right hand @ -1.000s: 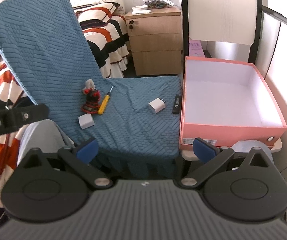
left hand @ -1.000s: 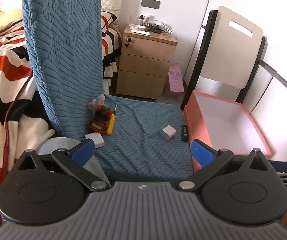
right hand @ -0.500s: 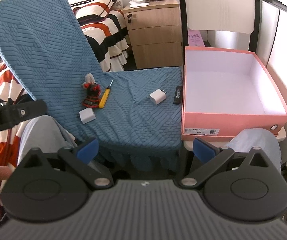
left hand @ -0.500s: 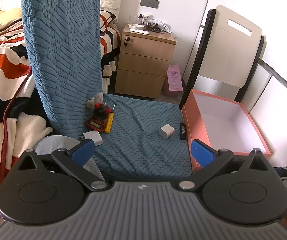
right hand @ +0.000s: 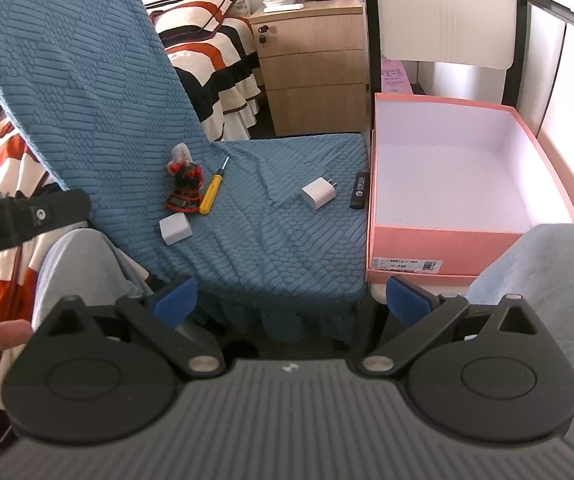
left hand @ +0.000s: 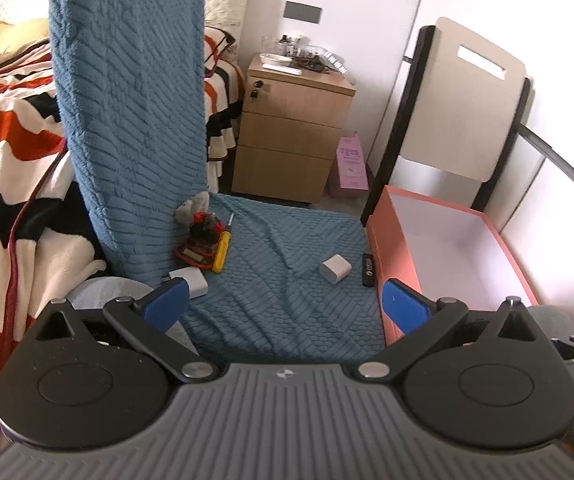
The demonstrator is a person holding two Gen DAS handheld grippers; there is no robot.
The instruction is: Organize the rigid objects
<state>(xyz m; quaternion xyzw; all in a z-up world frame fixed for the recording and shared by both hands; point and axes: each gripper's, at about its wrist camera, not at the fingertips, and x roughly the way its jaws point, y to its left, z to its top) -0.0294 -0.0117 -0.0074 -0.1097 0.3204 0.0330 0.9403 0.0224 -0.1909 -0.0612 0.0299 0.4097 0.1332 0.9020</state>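
Observation:
On the blue-covered chair seat (right hand: 287, 240) lie a white charger (right hand: 319, 193), a black stick-shaped device (right hand: 359, 196), a yellow screwdriver (right hand: 212, 192), a red-and-black doll figure (right hand: 185, 188) and a white block (right hand: 174, 230). The same charger (left hand: 335, 269), black device (left hand: 368, 270), screwdriver (left hand: 221, 251), doll (left hand: 199, 236) and block (left hand: 191, 283) show in the left wrist view. An empty pink box (right hand: 451, 168) stands right of the seat. My left gripper (left hand: 285, 306) and right gripper (right hand: 291, 298) are open and empty, held in front of the seat's near edge.
A wooden bedside cabinet (right hand: 311, 64) stands behind the chair, with a striped bed (left hand: 3, 128) to the left. A black-framed chair back (left hand: 471, 108) rises behind the pink box (left hand: 447, 248). The person's knees (right hand: 543, 280) flank the seat's front.
Both grippers have pulled back and risen a little, so the chair and box look slightly farther away. The objects on the seat have not moved.

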